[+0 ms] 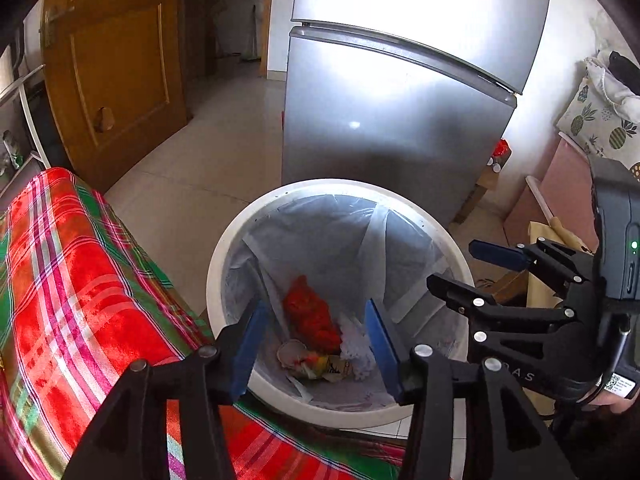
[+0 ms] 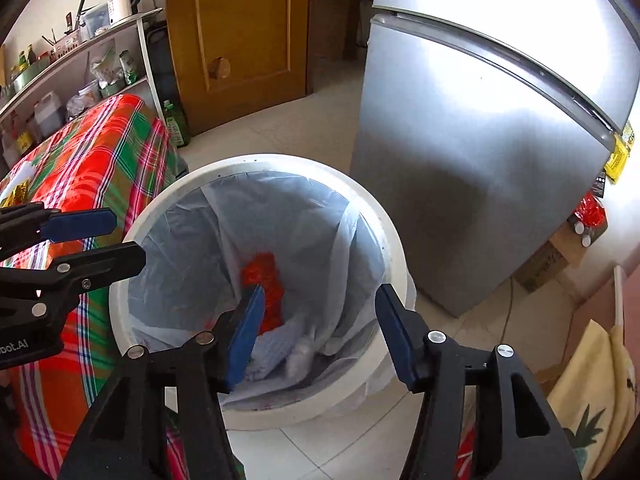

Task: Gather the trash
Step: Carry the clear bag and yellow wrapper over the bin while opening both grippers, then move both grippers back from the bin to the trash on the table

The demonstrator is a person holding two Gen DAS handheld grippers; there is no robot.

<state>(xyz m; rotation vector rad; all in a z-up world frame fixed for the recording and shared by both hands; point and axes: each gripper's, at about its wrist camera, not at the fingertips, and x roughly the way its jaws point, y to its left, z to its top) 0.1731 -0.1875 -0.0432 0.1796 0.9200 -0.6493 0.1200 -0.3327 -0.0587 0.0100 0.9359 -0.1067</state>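
Trash lay at the bottom of a round white bin [image 1: 224, 248] lined with a thin, pale, see-through bag [image 1: 320, 236]. Brightest among it was a crumpled red wrapper [image 1: 310, 316] — a long, wrinkled lump whose long axis ran from the far side of the bin floor toward the near side in the left wrist view, its narrower end pointing away from the camera. Just beside it, on the right, sat a wad of white crumpled paper [image 1: 356, 344], and in front of both lay a pale round lid or cup [image 1: 292, 354] touching a flattened yellowish packet [image 1: 328, 368]; the print on the packet was too small to read. From the right wrist view the same red wrapper [image 2: 264, 280] showed deep in the liner, partly hidden behind a gripper finger, with pale blue-white paper [image 2: 276, 348] below it.

Both tools hung over the bin's mouth, tilted down into it. The left gripper [image 1: 316, 346] had its blue pads [image 1: 250, 348] standing well apart with nothing between them — only the trash far below showed through the gap. The right gripper [image 2: 320, 334] was likewise spread, its pads [image 2: 246, 336] bare and gripping nothing.

The bin stood on a pale tiled floor [image 1: 192, 168], just beside a table draped in a red, green and white plaid cloth [image 1: 76, 280], and close in front of a silver two-door fridge [image 1: 392, 112]. A brown wooden door [image 1: 116, 60] stood behind.
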